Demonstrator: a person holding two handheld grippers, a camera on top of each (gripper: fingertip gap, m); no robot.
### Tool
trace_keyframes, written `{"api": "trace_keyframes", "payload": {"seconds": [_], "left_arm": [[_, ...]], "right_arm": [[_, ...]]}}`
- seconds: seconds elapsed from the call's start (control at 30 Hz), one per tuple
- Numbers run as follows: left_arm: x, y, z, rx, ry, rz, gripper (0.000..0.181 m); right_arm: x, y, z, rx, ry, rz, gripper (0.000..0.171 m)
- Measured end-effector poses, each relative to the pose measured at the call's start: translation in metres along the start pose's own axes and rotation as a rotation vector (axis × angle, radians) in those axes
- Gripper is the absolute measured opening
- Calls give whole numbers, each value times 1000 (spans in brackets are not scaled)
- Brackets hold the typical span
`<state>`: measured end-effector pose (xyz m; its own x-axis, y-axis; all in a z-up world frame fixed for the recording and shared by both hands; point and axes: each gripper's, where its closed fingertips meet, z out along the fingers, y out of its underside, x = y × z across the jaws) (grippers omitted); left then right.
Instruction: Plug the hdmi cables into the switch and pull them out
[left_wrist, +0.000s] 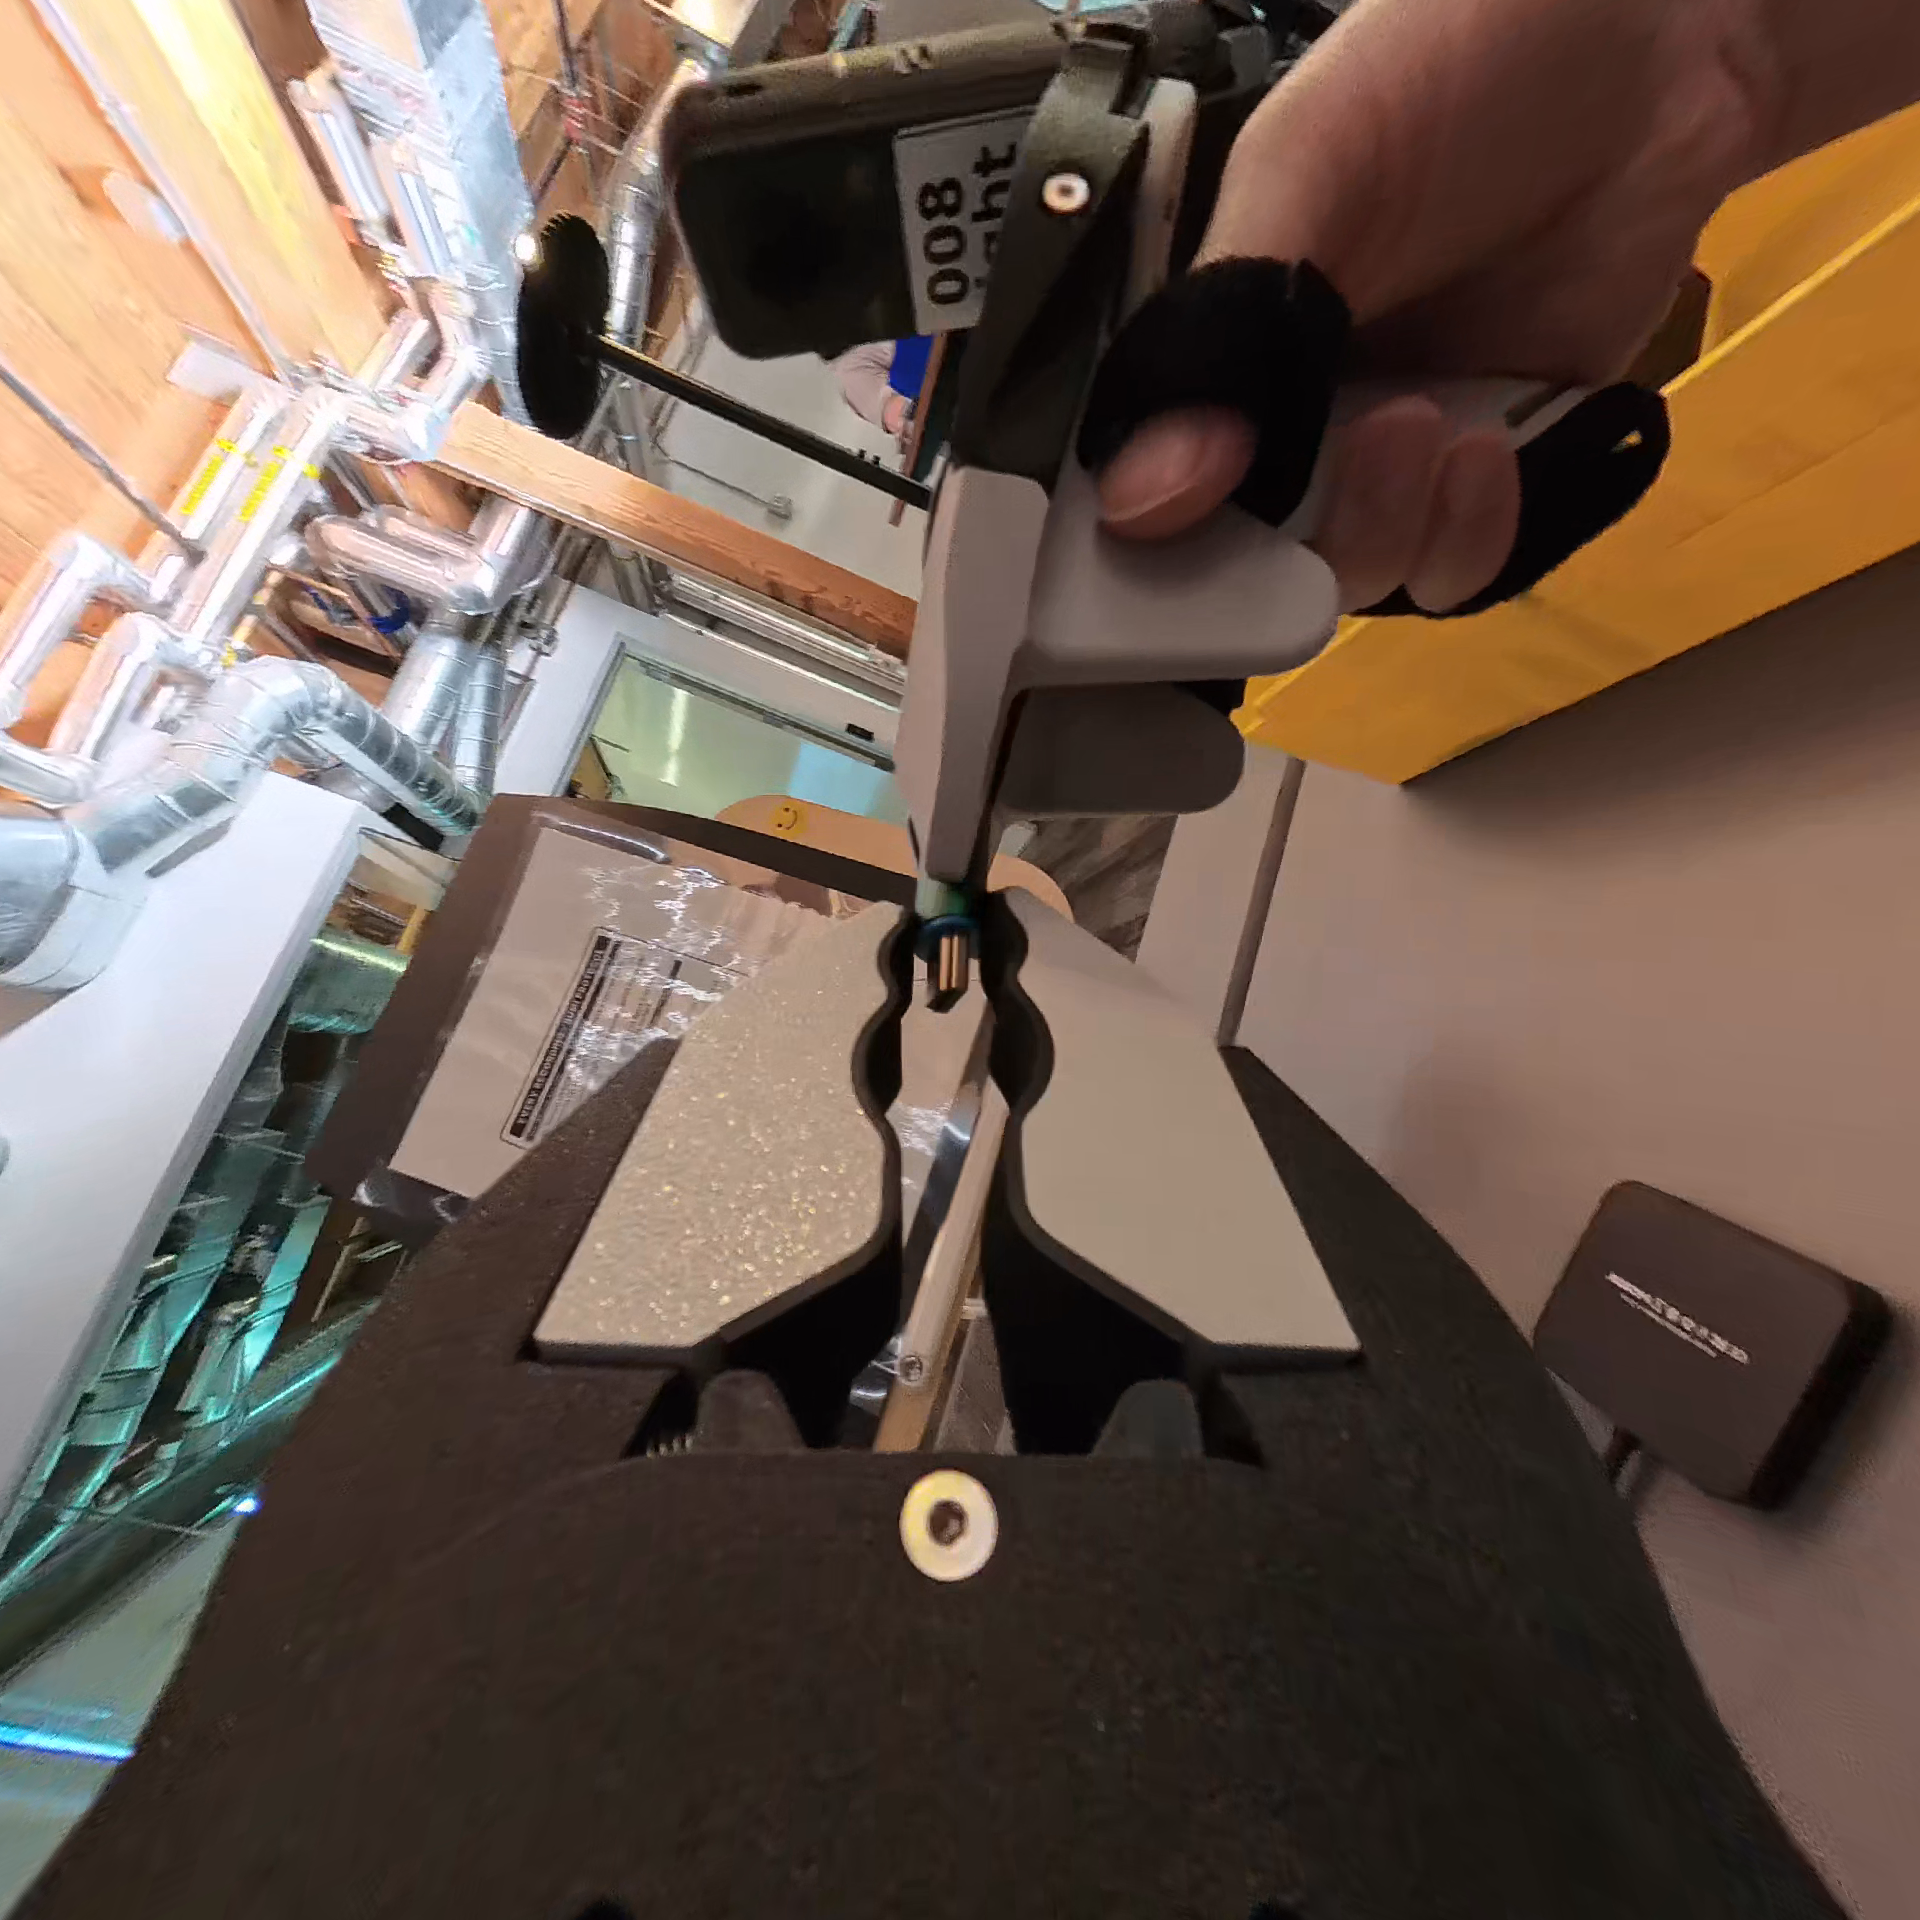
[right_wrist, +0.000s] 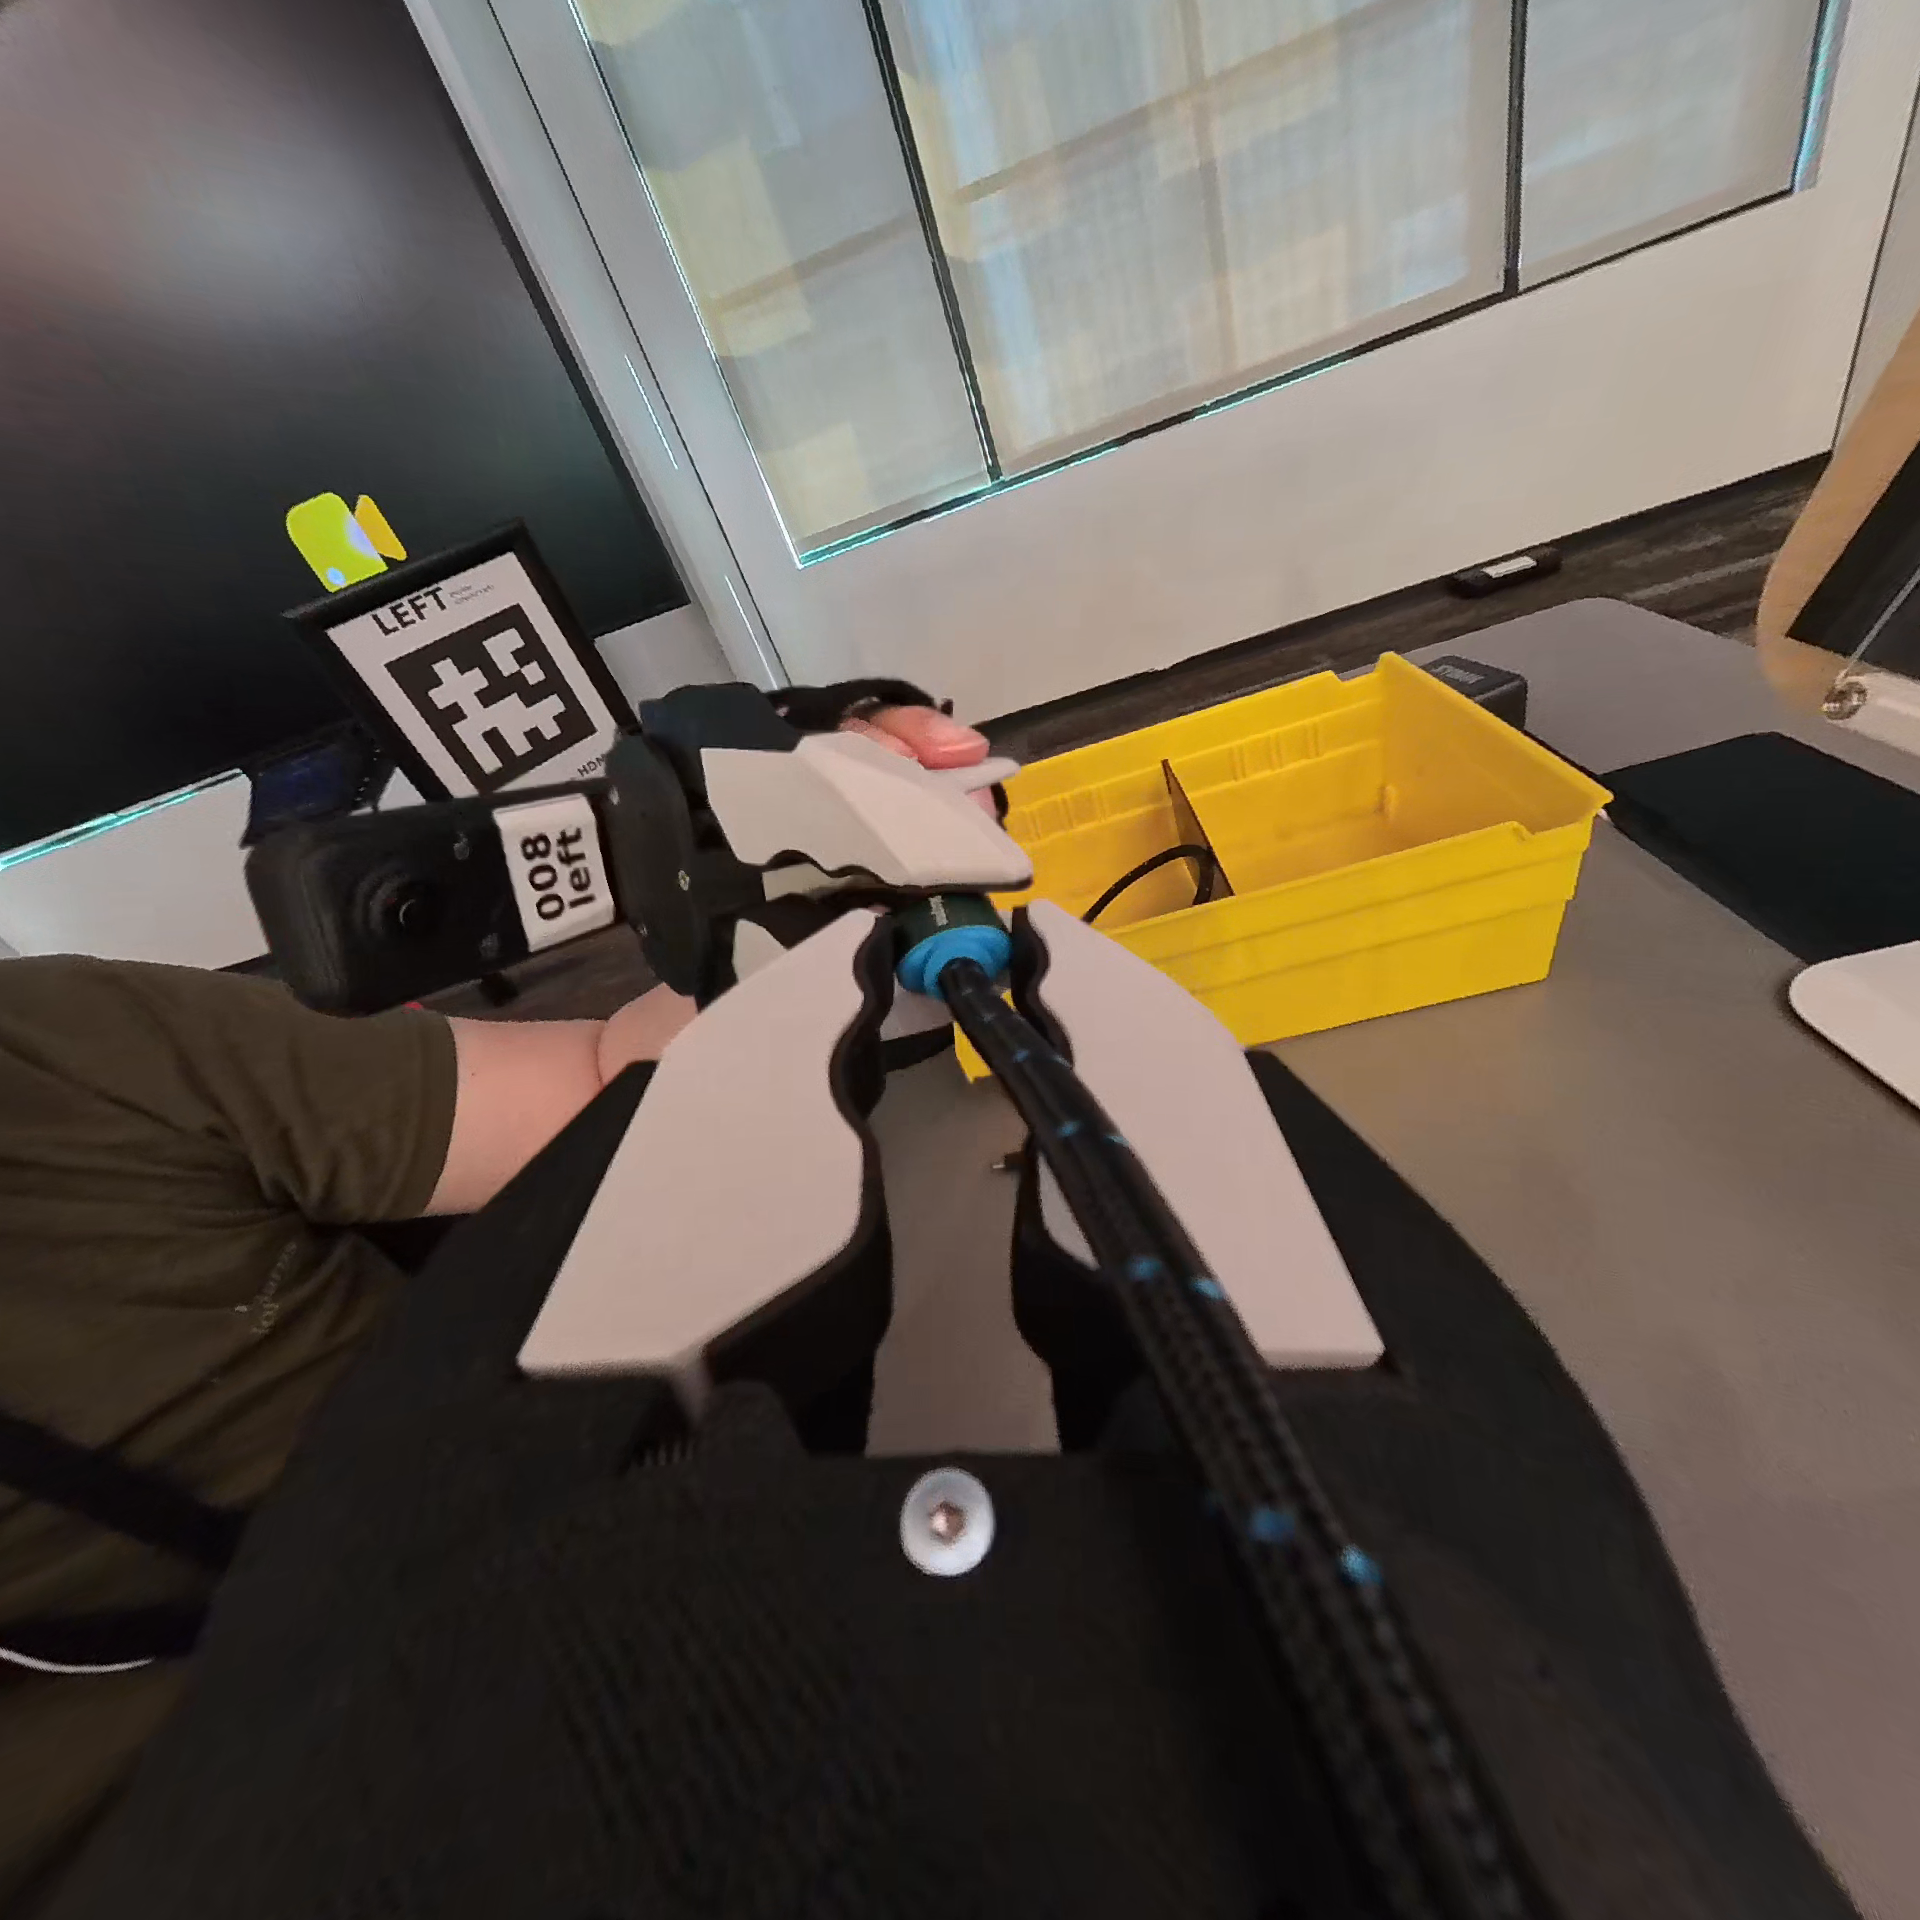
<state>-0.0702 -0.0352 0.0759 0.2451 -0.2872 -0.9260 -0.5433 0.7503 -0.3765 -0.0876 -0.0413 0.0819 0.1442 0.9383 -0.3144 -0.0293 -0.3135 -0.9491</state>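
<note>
The HDMI plug (right_wrist: 948, 951), with a green body and a blue collar, sits between my right gripper's (right_wrist: 951, 930) fingertips, which are shut on the collar. Its black braided cable (right_wrist: 1164, 1247) runs back under the camera. In the left wrist view the plug's metal end (left_wrist: 940, 971) points down between my left gripper's (left_wrist: 951, 930) fingertips, with a small gap on each side. Both grippers are held in the air, tip to tip. The switch, a flat black box (left_wrist: 1704, 1340), lies on the grey table (left_wrist: 1558, 987) to the right, apart from both.
A yellow bin (right_wrist: 1351, 914) with a divider stands on the table just behind the grippers, with a black cable (right_wrist: 1148, 878) in it. A dark pad (right_wrist: 1787, 831) and a white object (right_wrist: 1860, 1008) lie at the right. A framed marker card (right_wrist: 468, 675) stands at the left. The grippers are tip to tip, or close to it.
</note>
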Motion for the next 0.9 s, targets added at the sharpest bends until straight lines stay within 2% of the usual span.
{"api": "trace_keyframes", "payload": {"seconds": [0.17,0.57,0.9], "left_arm": [[7,-3,-4,17,94,-37,11],[20,-6,-11,40,240,-110,12],[21,-6,-15,43,265,-103,12]], "right_arm": [[-5,6,0,-26,-63,32,23],[-10,22,2,-122,-82,-83,26],[-14,23,7,-105,-128,-21,25]]}}
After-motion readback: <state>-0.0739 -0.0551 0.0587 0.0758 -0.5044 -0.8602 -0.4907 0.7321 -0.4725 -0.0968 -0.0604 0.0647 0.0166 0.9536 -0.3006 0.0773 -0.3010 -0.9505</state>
